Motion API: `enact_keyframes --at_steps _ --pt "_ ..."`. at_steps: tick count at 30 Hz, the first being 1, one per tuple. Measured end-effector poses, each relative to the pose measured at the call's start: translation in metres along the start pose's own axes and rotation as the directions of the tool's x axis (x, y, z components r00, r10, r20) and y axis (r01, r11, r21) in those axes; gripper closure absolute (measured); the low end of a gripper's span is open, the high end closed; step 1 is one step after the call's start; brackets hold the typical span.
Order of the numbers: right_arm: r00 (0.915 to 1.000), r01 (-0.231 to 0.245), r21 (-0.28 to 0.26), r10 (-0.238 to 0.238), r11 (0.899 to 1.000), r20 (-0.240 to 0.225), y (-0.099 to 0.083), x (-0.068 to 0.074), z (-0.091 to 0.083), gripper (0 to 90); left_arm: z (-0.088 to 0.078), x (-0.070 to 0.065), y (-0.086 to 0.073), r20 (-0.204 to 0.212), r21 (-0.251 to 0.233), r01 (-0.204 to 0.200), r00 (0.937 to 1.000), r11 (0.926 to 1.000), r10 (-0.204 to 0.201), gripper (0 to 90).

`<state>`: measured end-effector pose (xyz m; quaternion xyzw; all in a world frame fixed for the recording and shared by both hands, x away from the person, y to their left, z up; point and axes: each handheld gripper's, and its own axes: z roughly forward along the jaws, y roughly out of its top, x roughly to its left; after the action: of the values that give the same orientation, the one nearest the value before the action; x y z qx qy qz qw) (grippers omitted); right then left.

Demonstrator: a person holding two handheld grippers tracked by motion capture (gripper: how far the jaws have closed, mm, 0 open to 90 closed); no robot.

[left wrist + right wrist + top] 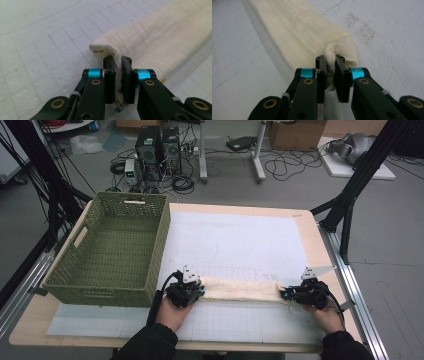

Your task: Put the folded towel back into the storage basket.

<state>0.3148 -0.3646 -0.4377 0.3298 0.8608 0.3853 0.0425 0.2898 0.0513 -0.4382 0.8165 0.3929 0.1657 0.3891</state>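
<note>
cloth: long cream-white folded towel of soft ribbed fabric [240, 290], flat on the pale grid mat [240, 240] near the front of the table, stretched sideways between both tongs.
feel: probably light, soft and floppy; likely to sag in the middle if lifted; not slippery, not breakable.
best hold: the two short ends, at the corners, so it stays straight.
left tongs [119, 75]: pressed together on a bunched fold at the left end of the towel [160, 40].
right tongs [331, 75]: pinching a fold at the right end of the towel [304, 32].
nearby: green woven basket [115, 245], just left of the towel, not touching it.
</note>
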Motion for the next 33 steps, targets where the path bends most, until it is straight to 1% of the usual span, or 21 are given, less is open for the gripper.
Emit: enact_keyframes --at_steps 4,7,9,11,12,13,14,15,16,18,20,21,22,24,26,28,29,30,31,32,33 --pt "0.9996 0.022 -0.011 -0.022 1.0 0.015 0.02 -0.006 0.008 82.7 -0.013 0.007 -0.001 -0.043 -0.041 0.025 0.9987 0.9988 -0.027 82.8" --pt "0.9984 0.047 -0.033 -0.046 0.998 0.032 0.04 -0.008 0.013 83.0 -0.021 0.012 -0.002 -0.073 -0.084 0.048 0.9958 0.9953 -0.055 82.8" --pt "0.9982 0.049 -0.05 -0.047 0.998 0.037 0.05 -0.01 0.016 82.9 -0.019 0.016 -0.003 -0.076 -0.073 0.057 0.9951 0.9957 -0.063 82.6" --pt "0.998 0.046 -0.03 -0.044 0.999 0.045 0.053 -0.014 0.023 82.1 -0.009 0.018 -0.007 -0.077 -0.048 0.069 0.9944 0.9965 -0.072 82.4" --pt "0.9987 0.027 -0.01 -0.027 1.0 0.042 0.051 -0.017 0.028 80.2 -0.003 0.02 -0.009 -0.072 -0.01 0.055 0.9959 0.9985 -0.055 82.1" --pt "0.9991 0.006 0.01 -0.007 1.0 0.043 0.049 -0.02 0.033 74.6 0.0 0.02 -0.01 -0.075 -0.026 0.044 0.9961 0.9987 -0.046 81.2" --pt "0.9991 -0.016 0.029 0.015 0.999 0.041 0.046 -0.023 0.037 71.7 0.0 0.021 -0.009 -0.079 -0.025 0.05 0.9955 0.9985 -0.052 80.6" --pt "0.9992 -0.025 0.022 0.024 0.999 0.033 0.044 -0.024 0.038 68.9 0.0 0.021 -0.009 -0.082 -0.02 0.048 0.9954 0.9986 -0.05 79.5" --pt "0.9985 -0.024 0.008 0.024 1.0 0.05 0.044 -0.024 0.036 61.2 -0.002 0.022 -0.009 -0.08 -0.023 0.041 0.9959 0.9989 -0.043 76.5" --pt "0.9965 -0.025 -0.026 0.027 0.999 0.079 0.044 -0.023 0.028 55.8 -0.007 0.025 -0.009 -0.07 -0.049 0.067 0.9951 0.9966 -0.07 69.7" --pt "0.9917 -0.013 -0.09 0.025 0.996 0.126 0.046 -0.02 0.015 54.6 -0.013 0.026 -0.007 -0.071 -0.079 0.073 0.9944 0.9942 -0.078 63.7" --pt "0.9904 -0.009 -0.128 0.027 0.992 0.135 0.047 -0.018 0.008 55.7 -0.016 0.025 -0.006 -0.068 -0.097 0.071 0.9946 0.9927 -0.078 62.0" --pt "0.9908 -0.003 -0.161 0.025 0.987 0.133 0.047 -0.016 0.003 60.2 -0.018 0.024 -0.004 -0.059 -0.111 0.061 0.996 0.992 -0.067 60.4" --pt "0.9932 0.029 -0.179 -0.008 0.983 0.116 0.049 -0.01 0.001 67.4 -0.02 0.02 0.002 -0.061 -0.136 0.024 0.9976 0.9904 -0.032 60.2" --pt "0.9938 0.058 -0.158 -0.042 0.986 0.103 0.051 -0.005 0.006 73.9 -0.018 0.017 0.007 -0.023 -0.141 0.006 0.9997 0.9899 -0.009 60.7" --pt "0.9966 0.059 -0.133 -0.051 0.989 0.065 0.051 -0.003 0.015 75.0 -0.014 0.014 0.015 0.015 -0.145 -0.025 0.9995 0.9891 0.027 61.0" --pt "0.9971 0.06 -0.107 -0.054 0.992 0.054 0.05 -0.003 0.02 74.9 -0.011 0.013 0.02 0.043 -0.151 -0.026 0.9985 0.9882 0.033 60.9" --pt "0.9974 0.058 -0.076 -0.054 0.995 0.047 0.048 -0.004 0.025 74.8 -0.007 0.011 0.027 0.071 -0.145 -0.049 0.9957 0.9882 0.06 60.8" --pt "0.9978 0.05 -0.037 -0.048 0.998 0.047 0.044 -0.007 0.03 73.6 -0.004 0.008 0.031 0.077 -0.145 -0.066 0.994 0.9872 0.078 60.7" --pt "0.9973 0.045 -0.01 -0.044 0.999 0.059 0.041 -0.009 0.033 73.1 0.001 0.005 0.039 0.106 -0.142 -0.086 0.9891 0.9861 0.102 59.7" --pt "0.9978 0.037 -0.023 -0.035 0.999 0.056 0.037 -0.012 0.035 73.0 0.005 0.003 0.044 0.122 -0.137 -0.099 0.9856 0.9856 0.116 58.4"
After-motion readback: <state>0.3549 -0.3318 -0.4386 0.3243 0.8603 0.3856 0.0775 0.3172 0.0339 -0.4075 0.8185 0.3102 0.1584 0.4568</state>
